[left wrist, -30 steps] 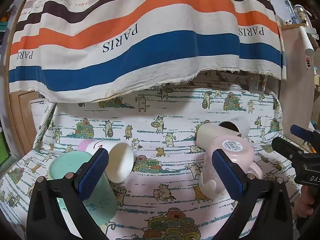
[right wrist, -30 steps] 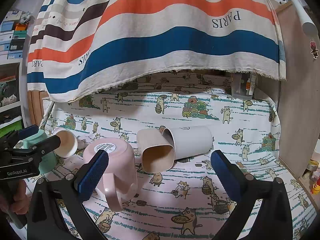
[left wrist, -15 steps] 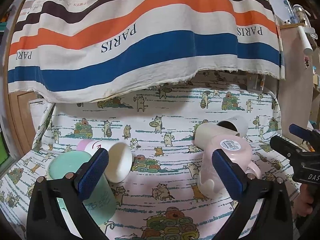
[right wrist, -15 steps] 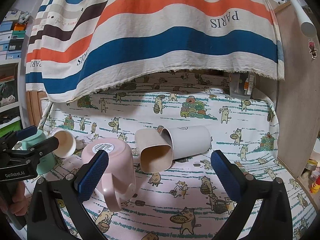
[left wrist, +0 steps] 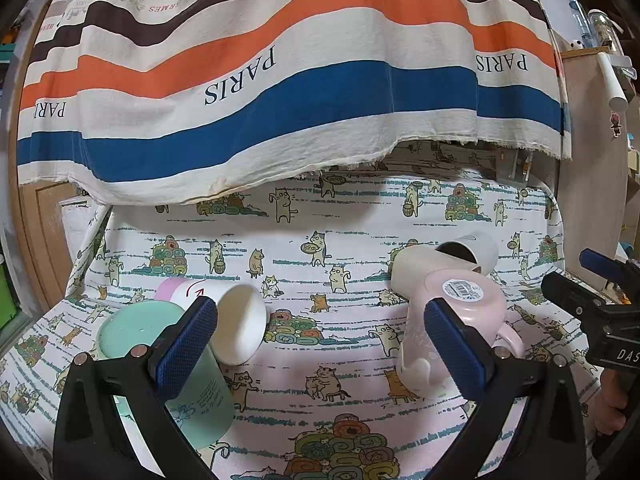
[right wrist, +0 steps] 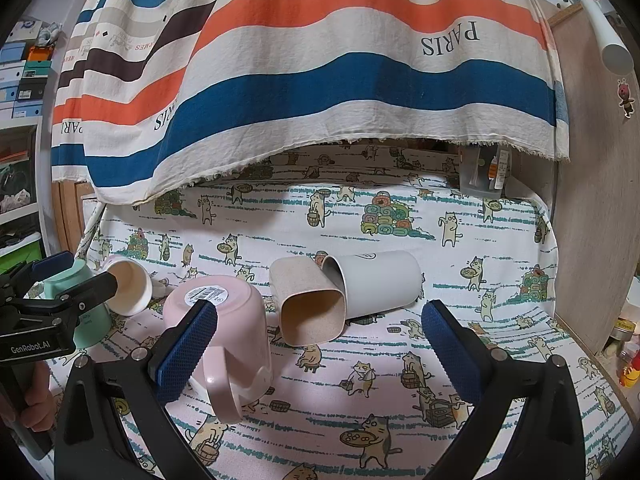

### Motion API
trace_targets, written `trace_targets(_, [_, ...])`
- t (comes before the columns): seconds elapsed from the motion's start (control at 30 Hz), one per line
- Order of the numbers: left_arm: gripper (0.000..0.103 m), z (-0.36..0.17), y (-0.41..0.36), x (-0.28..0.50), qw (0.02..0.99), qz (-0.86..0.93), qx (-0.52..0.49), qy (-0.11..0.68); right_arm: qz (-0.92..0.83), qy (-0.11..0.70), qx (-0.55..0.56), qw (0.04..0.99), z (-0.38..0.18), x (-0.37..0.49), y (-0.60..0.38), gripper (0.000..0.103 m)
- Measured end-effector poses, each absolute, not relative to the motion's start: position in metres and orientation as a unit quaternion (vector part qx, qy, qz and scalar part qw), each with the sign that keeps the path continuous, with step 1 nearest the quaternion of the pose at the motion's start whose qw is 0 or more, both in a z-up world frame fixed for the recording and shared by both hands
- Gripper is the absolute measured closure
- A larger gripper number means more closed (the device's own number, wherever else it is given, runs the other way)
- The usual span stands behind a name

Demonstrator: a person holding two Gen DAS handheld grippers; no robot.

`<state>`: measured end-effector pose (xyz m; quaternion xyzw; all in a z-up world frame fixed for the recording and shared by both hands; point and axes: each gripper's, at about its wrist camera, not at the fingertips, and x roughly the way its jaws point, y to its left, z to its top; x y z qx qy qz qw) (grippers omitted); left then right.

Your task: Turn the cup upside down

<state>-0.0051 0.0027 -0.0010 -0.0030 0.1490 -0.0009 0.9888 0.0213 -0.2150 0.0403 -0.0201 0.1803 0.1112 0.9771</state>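
A pink mug (right wrist: pixel 232 328) with a handle stands upside down on the cat-print cloth; it also shows in the left wrist view (left wrist: pixel 452 320). A mint cup (left wrist: pixel 176 360) stands upside down at the left. A white cup with a pink base (left wrist: pixel 228 316) lies on its side beside it. A beige cup (right wrist: pixel 308 304) and a grey cup (right wrist: pixel 380 284) lie on their sides together. My left gripper (left wrist: pixel 320 352) is open and empty, between the mint cup and the pink mug. My right gripper (right wrist: pixel 320 352) is open and empty, in front of the beige cup.
A striped "PARIS" cloth (right wrist: pixel 320 80) hangs low over the back of the table. A wooden panel (right wrist: pixel 592 200) walls the right side. Small jars (right wrist: pixel 624 332) stand past the right edge. Shelves with boxes (right wrist: pixel 24 80) are at the far left.
Both grippers have drawn back and up slightly, so the cups sit a little lower in view. No cup has moved.
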Motion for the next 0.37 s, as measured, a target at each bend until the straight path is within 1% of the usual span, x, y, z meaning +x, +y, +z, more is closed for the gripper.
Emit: trace_targets(0.37, [0.0,-0.0015,0.0037,-0.0042,0.989,0.0,-0.003,0.151,0.111,0.181,-0.02,0.977,0.0401,0.0215,-0.2151,0.0])
